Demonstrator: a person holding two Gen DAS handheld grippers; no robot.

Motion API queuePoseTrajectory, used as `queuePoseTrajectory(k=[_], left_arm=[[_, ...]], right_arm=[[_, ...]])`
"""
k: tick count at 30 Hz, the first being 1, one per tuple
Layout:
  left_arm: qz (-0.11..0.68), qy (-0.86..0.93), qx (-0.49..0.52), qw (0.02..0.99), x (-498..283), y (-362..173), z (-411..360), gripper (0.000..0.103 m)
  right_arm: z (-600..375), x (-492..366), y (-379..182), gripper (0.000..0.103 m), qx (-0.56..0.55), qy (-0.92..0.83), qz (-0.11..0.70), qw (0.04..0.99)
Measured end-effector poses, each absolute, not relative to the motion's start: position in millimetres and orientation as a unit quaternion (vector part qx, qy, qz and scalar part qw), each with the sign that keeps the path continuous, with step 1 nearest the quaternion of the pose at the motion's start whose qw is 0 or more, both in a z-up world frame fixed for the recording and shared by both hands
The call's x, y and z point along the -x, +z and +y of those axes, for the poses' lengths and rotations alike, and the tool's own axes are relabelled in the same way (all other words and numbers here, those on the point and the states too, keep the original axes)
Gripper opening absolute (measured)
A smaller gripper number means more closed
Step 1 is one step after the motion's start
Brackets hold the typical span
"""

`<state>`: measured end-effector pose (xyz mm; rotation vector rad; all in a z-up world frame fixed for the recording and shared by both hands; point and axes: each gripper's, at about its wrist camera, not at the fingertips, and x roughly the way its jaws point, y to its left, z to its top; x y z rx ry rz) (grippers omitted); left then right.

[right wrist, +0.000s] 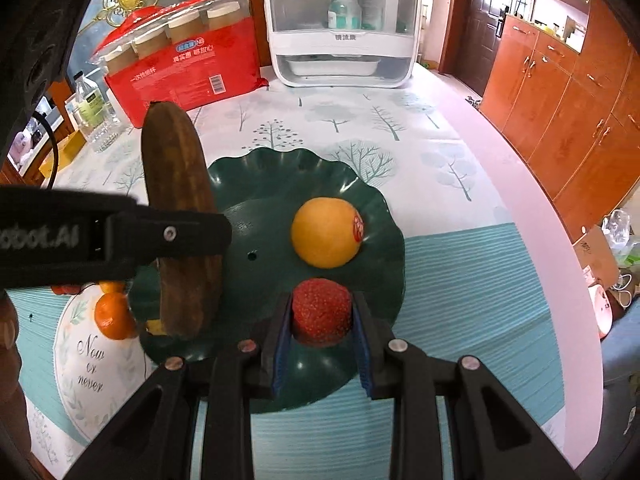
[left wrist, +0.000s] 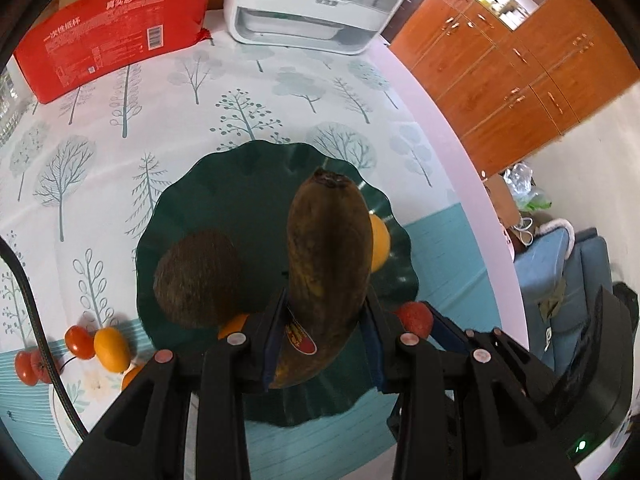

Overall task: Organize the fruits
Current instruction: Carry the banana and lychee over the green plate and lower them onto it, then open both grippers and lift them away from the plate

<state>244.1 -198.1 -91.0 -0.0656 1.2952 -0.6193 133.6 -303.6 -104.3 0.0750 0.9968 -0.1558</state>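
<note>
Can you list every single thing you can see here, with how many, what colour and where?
banana: 1, brown, held over the plate
lychee: 1, red, held over the plate's near edge
orange: 1, on the plate
kiwi: 1, brown, on the plate
plate: 1, dark green, mid-table
tomatoes: about 3, red, left
cup pack: 1, red, back
white box: 1, back
left gripper: fingers clamp banana
right gripper: fingers clamp lychee

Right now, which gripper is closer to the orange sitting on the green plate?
Right. The right gripper, holding a red lychee, is just in front of the orange. The left gripper, holding the brown banana, is off to its left.
</note>
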Motion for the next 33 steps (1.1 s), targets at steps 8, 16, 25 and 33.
queuePoseTrajectory(k=[8, 16, 25, 33], left_arm=[[0.605, -0.265, 0.03, 0.75, -254.1, -109.1, -204.7, 0.034], [0.593, -0.251, 0.033, 0.765, -251.6, -107.0, -194.2, 0.05], [0.582, -0.236, 0.013, 0.778, -237.6, -101.5, -182.3, 0.061], [0.562, -0.229, -0.012, 0.795, -220.8, -91.2, -175.0, 0.068]], right_arm=[[-300.9, -138.8, -117.8, 0.029, -0.044, -0.067, 0.502, 0.861], [-300.6, -138.8, -122.1, 0.039, -0.051, -0.066, 0.508, 0.857], [-297.7, -137.1, -119.3, 0.039, -0.055, -0.065, 0.505, 0.859], [-298.6, -131.3, -108.2, 0.039, -0.064, -0.069, 0.492, 0.865]])
